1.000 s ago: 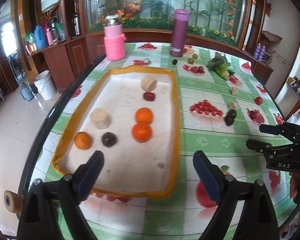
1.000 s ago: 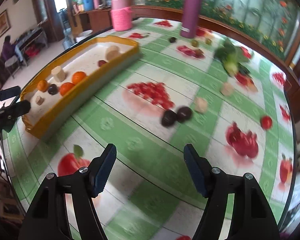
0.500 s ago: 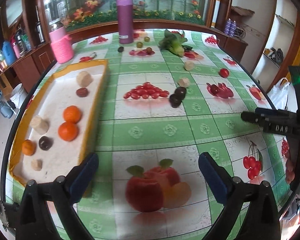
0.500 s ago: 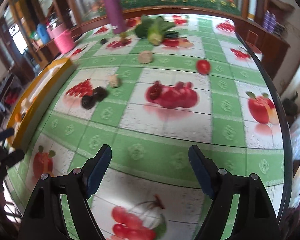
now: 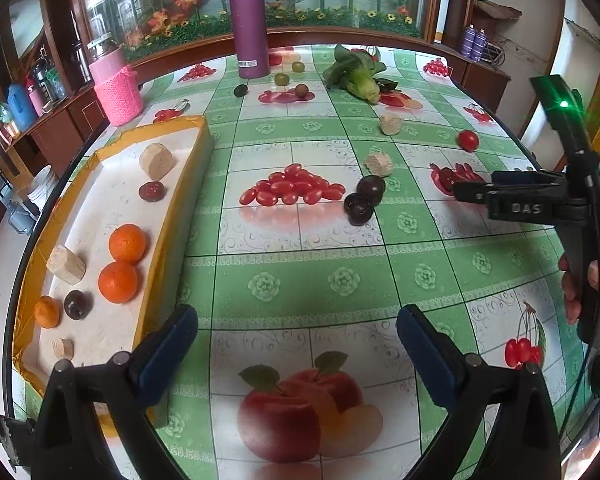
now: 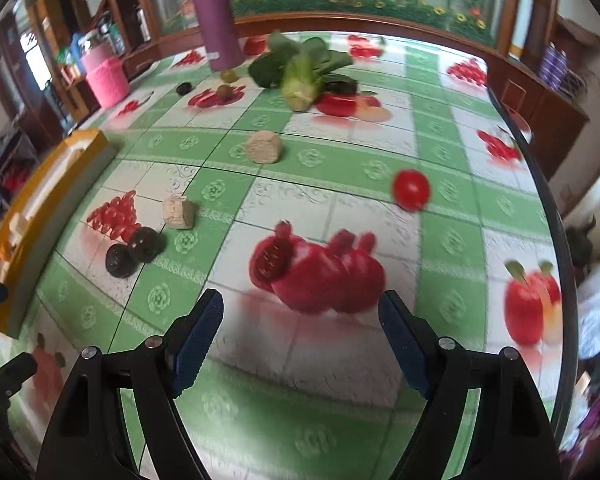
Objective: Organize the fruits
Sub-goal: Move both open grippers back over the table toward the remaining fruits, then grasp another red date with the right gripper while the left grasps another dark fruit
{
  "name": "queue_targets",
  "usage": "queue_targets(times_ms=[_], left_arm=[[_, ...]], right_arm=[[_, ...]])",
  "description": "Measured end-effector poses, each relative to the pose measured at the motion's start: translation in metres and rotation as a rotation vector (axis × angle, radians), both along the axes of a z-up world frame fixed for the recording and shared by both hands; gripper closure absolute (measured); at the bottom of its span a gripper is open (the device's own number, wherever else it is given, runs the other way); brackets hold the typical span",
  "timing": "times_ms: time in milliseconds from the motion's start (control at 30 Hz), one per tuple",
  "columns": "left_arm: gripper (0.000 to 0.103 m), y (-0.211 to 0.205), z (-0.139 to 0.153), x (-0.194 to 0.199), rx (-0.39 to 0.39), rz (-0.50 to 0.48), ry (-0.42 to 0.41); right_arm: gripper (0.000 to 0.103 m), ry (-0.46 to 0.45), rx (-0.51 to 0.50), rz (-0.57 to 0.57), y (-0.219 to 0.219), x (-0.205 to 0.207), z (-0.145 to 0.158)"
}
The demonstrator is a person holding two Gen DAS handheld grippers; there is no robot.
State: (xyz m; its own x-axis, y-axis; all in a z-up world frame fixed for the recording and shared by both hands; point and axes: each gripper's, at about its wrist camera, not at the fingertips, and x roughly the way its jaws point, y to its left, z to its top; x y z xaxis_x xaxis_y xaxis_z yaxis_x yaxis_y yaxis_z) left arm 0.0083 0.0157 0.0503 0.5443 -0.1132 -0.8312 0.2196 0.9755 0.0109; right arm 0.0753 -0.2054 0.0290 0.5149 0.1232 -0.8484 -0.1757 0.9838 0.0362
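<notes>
**Fruit split between tray and tablecloth, both claws spread**

At the far left, the yellow-rimmed tray (image 5: 172,216) holds two oranges (image 5: 126,242), a smaller orange (image 5: 47,311), two dark plums (image 5: 77,304) and several beige chunks (image 5: 65,264). The left gripper (image 5: 296,350) hovers over the tablecloth (image 5: 300,280) just beside the tray's near corner, jaws wide apart and empty. Toward the middle, two dark plums (image 5: 364,199) lie touching on the cloth, with a beige chunk (image 5: 379,165) near them. Further right sits a red tomato (image 6: 411,189), alone. The right gripper (image 6: 300,336) hangs above a printed pomegranate, jaws spread, gripping nothing. At the back stand a purple bottle (image 5: 248,26) and leafy greens (image 5: 358,74).
</notes>
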Motion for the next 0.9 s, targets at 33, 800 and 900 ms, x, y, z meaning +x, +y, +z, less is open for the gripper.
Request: queue_targets(times_ms=[33,800,900], left_arm=[[0.002,0.0,0.0,0.002,0.004,0.008,-0.002],[0.044,-0.045,-0.03,0.078,-0.055,-0.035,0.08],[0.062,-0.047,-0.032,0.082,-0.089,-0.044,0.077]], right_arm=[[0.023,0.005,0.003,0.015,0.004,0.004,-0.004],[0.08,-0.017,0.042,0.006,-0.007,0.001,-0.002],[0.08,-0.025,0.045,-0.001,-0.009,-0.002,0.0]])
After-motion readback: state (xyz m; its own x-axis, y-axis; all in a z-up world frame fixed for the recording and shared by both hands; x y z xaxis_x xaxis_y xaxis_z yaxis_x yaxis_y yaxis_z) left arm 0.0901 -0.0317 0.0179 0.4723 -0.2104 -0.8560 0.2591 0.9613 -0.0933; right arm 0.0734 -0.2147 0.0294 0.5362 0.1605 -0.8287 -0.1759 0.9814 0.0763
